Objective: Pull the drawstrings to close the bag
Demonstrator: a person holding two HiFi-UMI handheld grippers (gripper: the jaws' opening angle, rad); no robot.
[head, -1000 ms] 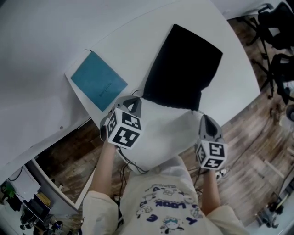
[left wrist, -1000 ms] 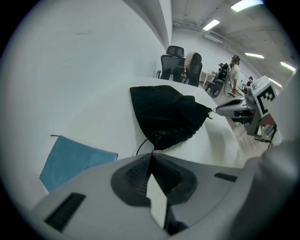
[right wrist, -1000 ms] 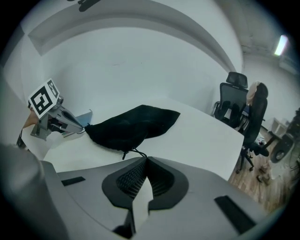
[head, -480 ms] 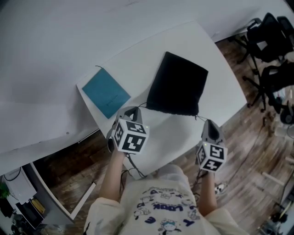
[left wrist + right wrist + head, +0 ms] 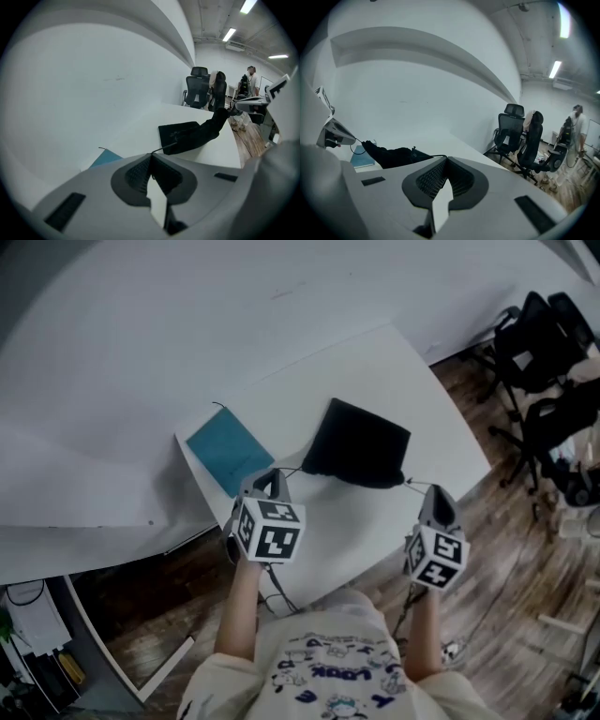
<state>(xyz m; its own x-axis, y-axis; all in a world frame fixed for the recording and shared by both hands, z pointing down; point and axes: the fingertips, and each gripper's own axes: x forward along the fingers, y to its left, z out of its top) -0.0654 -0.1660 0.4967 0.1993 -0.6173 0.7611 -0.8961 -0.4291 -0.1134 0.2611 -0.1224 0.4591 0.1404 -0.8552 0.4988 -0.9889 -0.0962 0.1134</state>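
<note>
Since a second ago the bag (image 5: 358, 454) has bunched narrower along its near edge, and my two grippers have drawn farther out to either side of it.

My left gripper (image 5: 272, 481) is clamped tight on the left drawstring (image 5: 292, 471). In the left gripper view, that cord (image 5: 157, 151) runs taut from the closed jaws to the bag's near-left corner. My right gripper (image 5: 434, 495) is likewise closed on the right drawstring (image 5: 413, 483), which leads to the bag's near-right corner.

The bag lies flat on the white table (image 5: 375, 362), its mouth towards me and, by my judgement, largely gathered. A teal notebook (image 5: 230, 451) lies just left of the bag, apart from it.

To finish the step well, I should pull both cords outward evenly and level with the bag's mouth. That way the bag stays put rather than sliding towards me. I should stop once the mouth is fully cinched.
</note>
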